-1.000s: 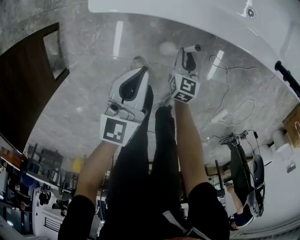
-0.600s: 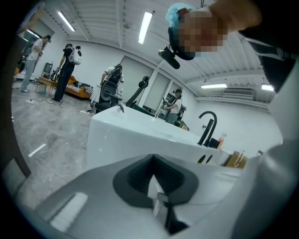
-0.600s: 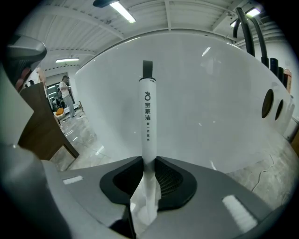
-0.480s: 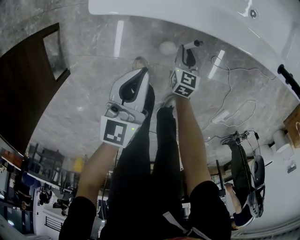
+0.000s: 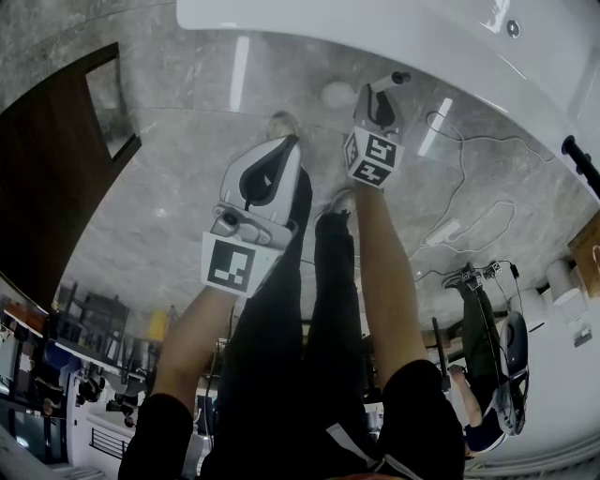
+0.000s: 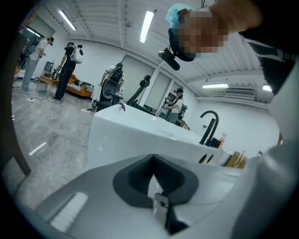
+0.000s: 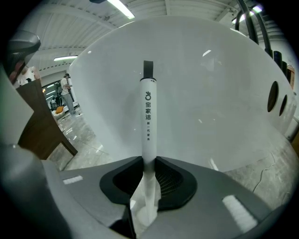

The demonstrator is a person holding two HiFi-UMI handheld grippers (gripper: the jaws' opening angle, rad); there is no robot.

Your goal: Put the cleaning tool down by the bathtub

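Observation:
My right gripper (image 5: 379, 101) is shut on the white handle of the cleaning tool (image 5: 385, 84), whose black tip points at the white bathtub (image 5: 375, 26). In the right gripper view the handle (image 7: 149, 116) stands straight out from between the jaws of my right gripper (image 7: 148, 164), with dark print on it and the tub wall (image 7: 215, 93) close behind. My left gripper (image 5: 265, 176) hangs to the left above the grey floor, farther from the tub. Its jaws are shut with nothing between them in the left gripper view (image 6: 154, 179), which looks at the tub's end (image 6: 131, 137).
Thin cables (image 5: 459, 192) lie on the marble floor right of the tool. A dark wooden panel (image 5: 52, 159) stands at the left. A black faucet (image 5: 581, 159) rises at the tub's right end. My legs (image 5: 314, 309) stand just behind the grippers.
My right gripper has carried the tool a little closer to the bathtub's wall and lower toward the floor. The left gripper has stayed in place.

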